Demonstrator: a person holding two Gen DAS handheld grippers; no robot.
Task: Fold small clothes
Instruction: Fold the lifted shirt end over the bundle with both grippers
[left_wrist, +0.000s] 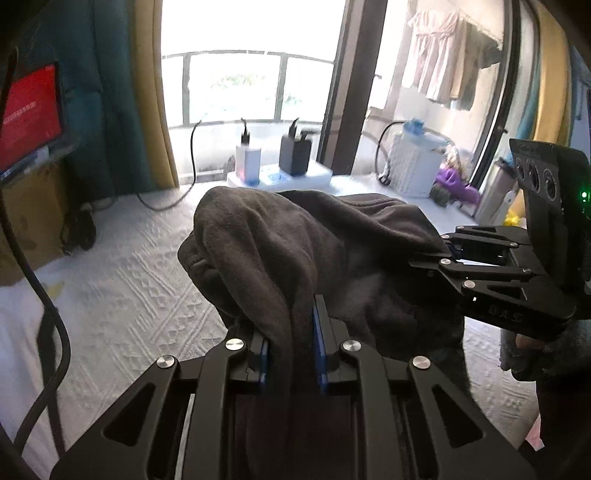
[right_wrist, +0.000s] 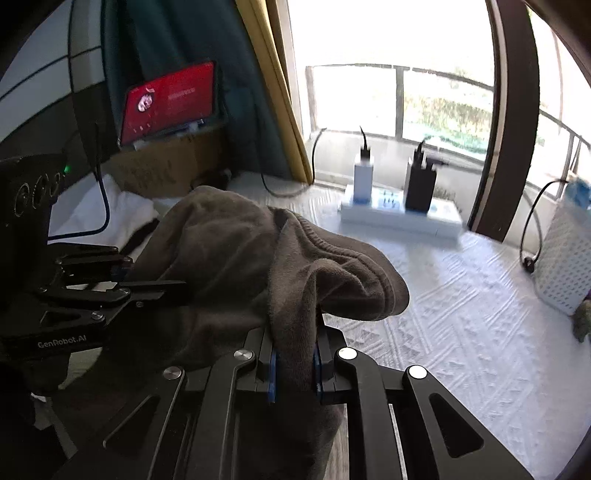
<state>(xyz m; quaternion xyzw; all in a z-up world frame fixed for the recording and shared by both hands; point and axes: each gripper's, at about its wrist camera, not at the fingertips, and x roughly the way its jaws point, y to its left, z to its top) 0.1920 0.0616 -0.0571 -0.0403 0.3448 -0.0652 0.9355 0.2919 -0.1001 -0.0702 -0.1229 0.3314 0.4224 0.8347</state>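
While both pairs of fingers pinch folds of it, the dark grey garment (left_wrist: 295, 251) hangs lifted above the white textured bedspread (left_wrist: 129, 295), the left gripper (left_wrist: 291, 354) nearest, the right gripper (right_wrist: 295, 362) beside it, the white charger tray (right_wrist: 400, 219) beyond.
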